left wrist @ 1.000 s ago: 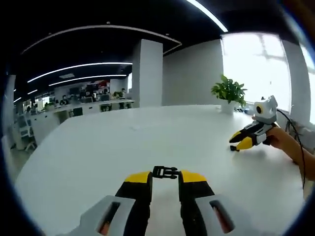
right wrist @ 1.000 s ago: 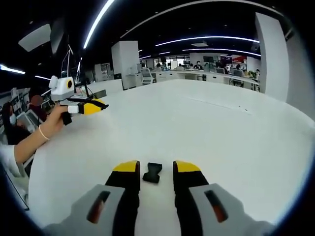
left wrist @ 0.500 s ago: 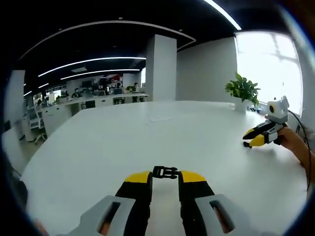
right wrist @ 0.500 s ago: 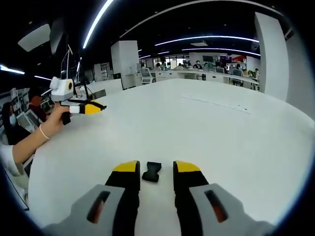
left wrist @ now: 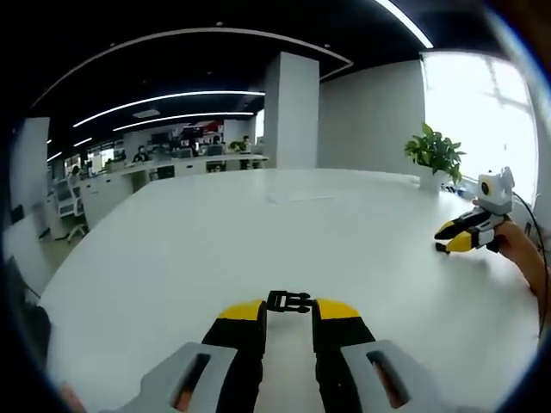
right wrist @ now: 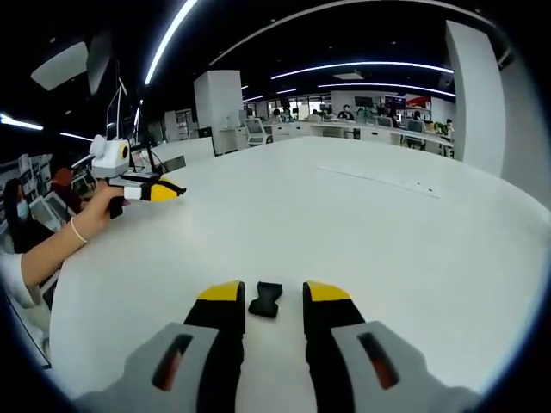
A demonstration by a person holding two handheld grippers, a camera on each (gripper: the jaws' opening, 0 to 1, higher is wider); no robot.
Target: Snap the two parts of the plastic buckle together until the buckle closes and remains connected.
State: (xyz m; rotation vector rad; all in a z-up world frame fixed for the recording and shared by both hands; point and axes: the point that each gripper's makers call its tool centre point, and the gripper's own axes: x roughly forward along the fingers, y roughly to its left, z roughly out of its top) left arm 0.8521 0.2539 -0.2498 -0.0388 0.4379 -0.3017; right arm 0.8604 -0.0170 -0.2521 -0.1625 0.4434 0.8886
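L gripper (left wrist: pixel 288 311) sits low over the white counter (left wrist: pixel 215 232), jaws pointing fwd and roughly level, set a narrow gap apart. The pronged buckle part (left wrist: pixel 288 301) lies right at the yellow jaw tips, spanning the gap between them; can't tell if the tips pinch it or it just rests on the counter there.

R gripper (right wrist: pixel 265 297) also low over the counter (right wrist: pixel 387 224), jaws parallel with a narrow gap, not clamped on anything. The other buckle part (right wrist: pixel 266 299), a small dark socket piece, lies on the counter between the yellow tips, apart from both jaws, turned slightly askew.

In the left gripper view, the R gripper (left wrist: pixel 465 237) shows far off to the right, held in a hand (left wrist: pixel 521 249) with the forearm coming in from the edge, tips angled down toward the counter. A potted plant (left wrist: pixel 435 155) stands behind it near the window.

In the right gripper view, the L gripper (right wrist: pixel 146 188) shows at far left, held by a hand (right wrist: pixel 108 202) with a thin band on the wrist, jaws pointing sideways across the counter. The two buckle parts lie well apart.
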